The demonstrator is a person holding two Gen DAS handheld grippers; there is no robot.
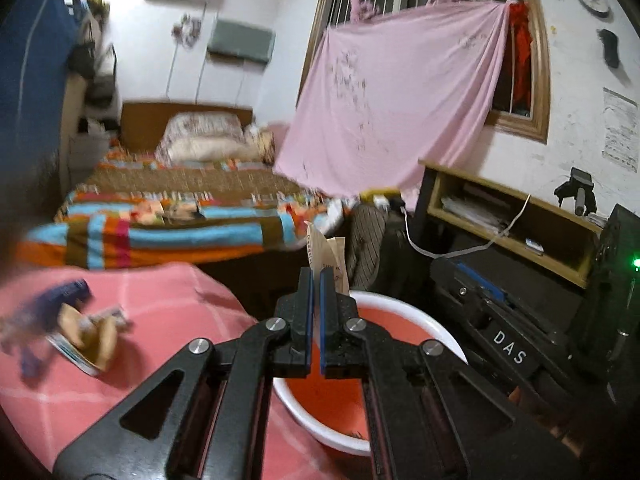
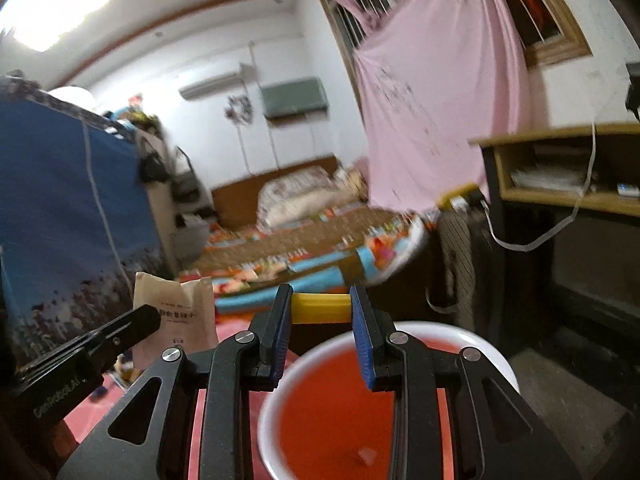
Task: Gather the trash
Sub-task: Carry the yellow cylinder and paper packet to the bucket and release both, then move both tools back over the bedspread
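Left gripper (image 1: pixel 316 280): jaws pressed together, pinching thin beige paper sachet w/ printed text (image 1: pixel 328 254); held upright over basin, prob. for drop-in.
Right gripper (image 2: pixel 322 308): clamps short yellow plastic tube (image 2: pixel 321 307) crosswise btwn blue pads, over same basin.
Round red plastic basin w/ white rim (image 2: pixel 276 392): below both, on pink checked cloth (image 1: pixel 152 312); serves as trash bin.
Pose: both angled slightly down, side by side.
Remaining: blurred wrappers (image 1: pixel 86 332) on cloth.

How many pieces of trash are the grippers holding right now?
2. A beige paper packet is pinched in the left gripper; a yellow piece sits between the right gripper pads. Both are over the red basin.
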